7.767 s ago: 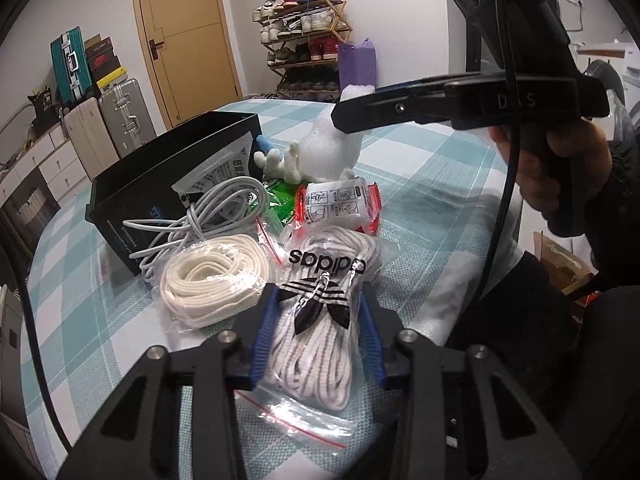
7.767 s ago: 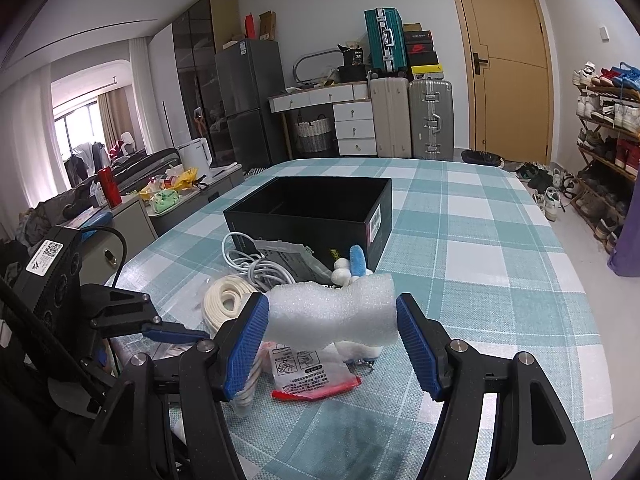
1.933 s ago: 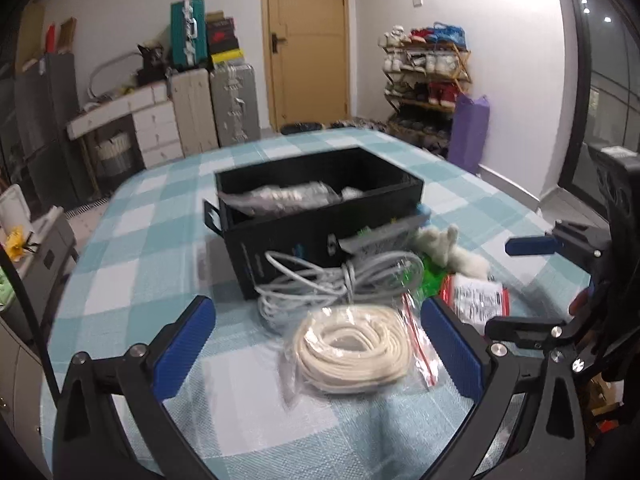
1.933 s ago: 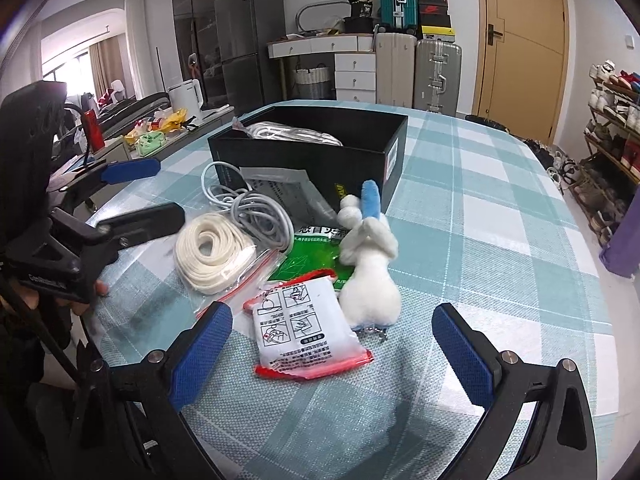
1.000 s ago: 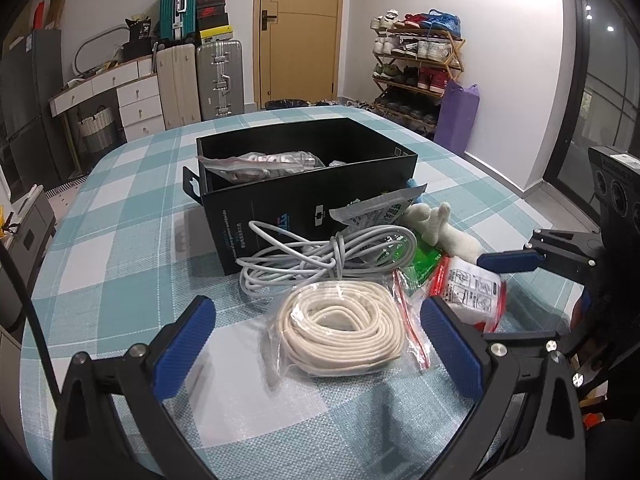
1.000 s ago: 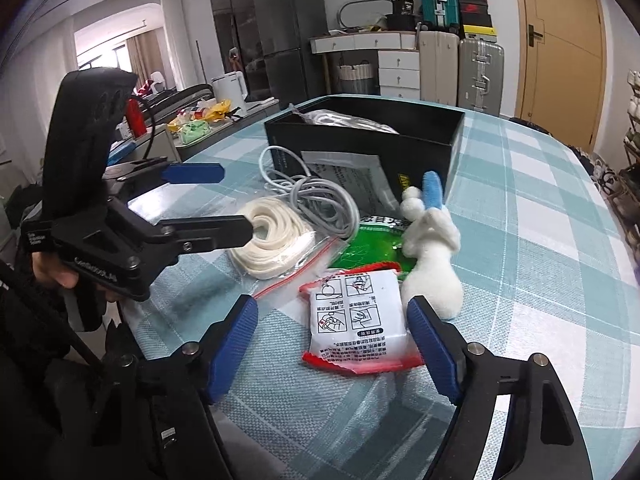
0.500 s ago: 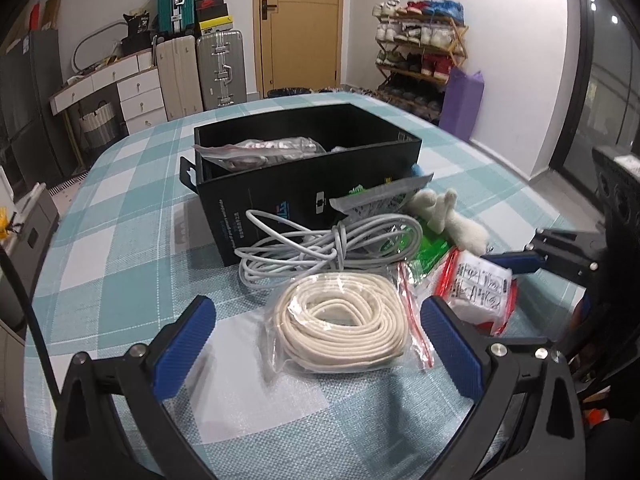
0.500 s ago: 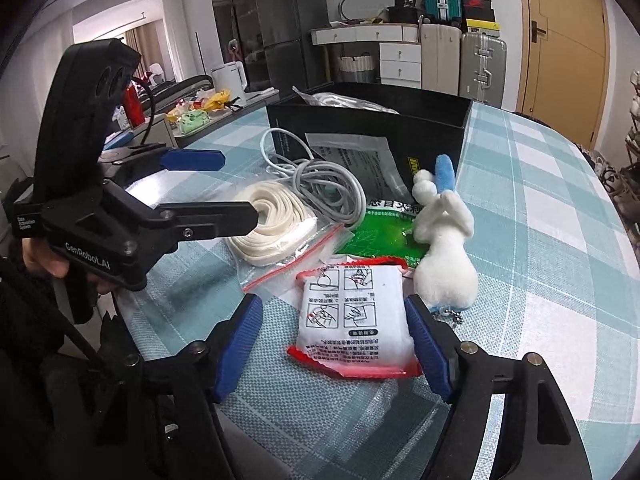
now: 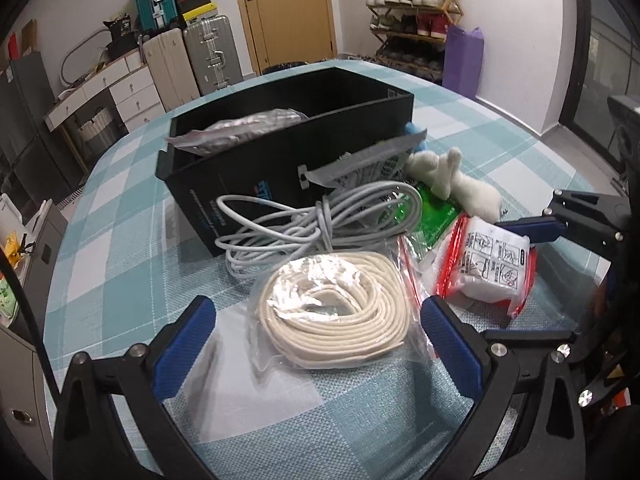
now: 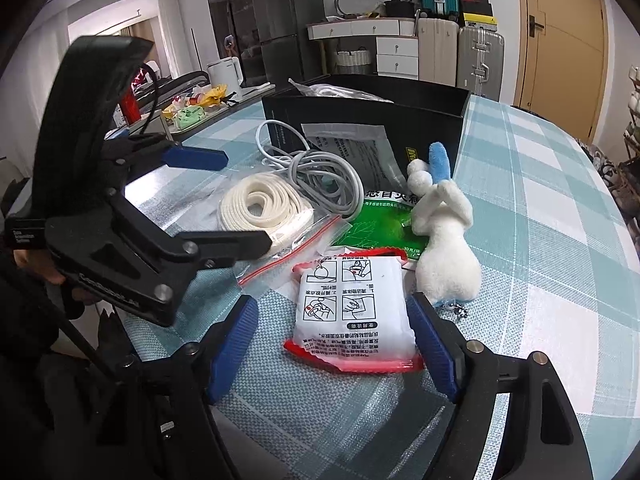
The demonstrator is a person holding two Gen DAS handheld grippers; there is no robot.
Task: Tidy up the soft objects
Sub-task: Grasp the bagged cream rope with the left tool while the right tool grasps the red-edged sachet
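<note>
My left gripper (image 9: pixel 318 344) is open, its blue pads on either side of a bagged coil of cream rope (image 9: pixel 334 306) lying on the checked tablecloth. My right gripper (image 10: pixel 332 350) is open, its pads flanking a white pouch with red edges (image 10: pixel 354 310). A white plush rabbit (image 10: pixel 444 244), a green packet (image 10: pixel 376 226), a grey cable bundle (image 9: pixel 316 224) and a clear flat packet (image 10: pixel 352 150) lie in front of a black box (image 9: pixel 288 160) that holds a bagged item (image 9: pixel 240 128). The rope also shows in the right wrist view (image 10: pixel 264 206).
The table (image 10: pixel 560 208) has a teal and white checked cloth. Beyond it stand suitcases (image 9: pixel 208 54), a door and a shoe rack (image 9: pixel 416 8). The left gripper body (image 10: pixel 108 200) fills the left of the right wrist view.
Both grippers have moved closer to the table items. The left now brackets the rope bag, the right brackets the red-edged pouch. Earlier the adidas lace bag and foam went from the table.
</note>
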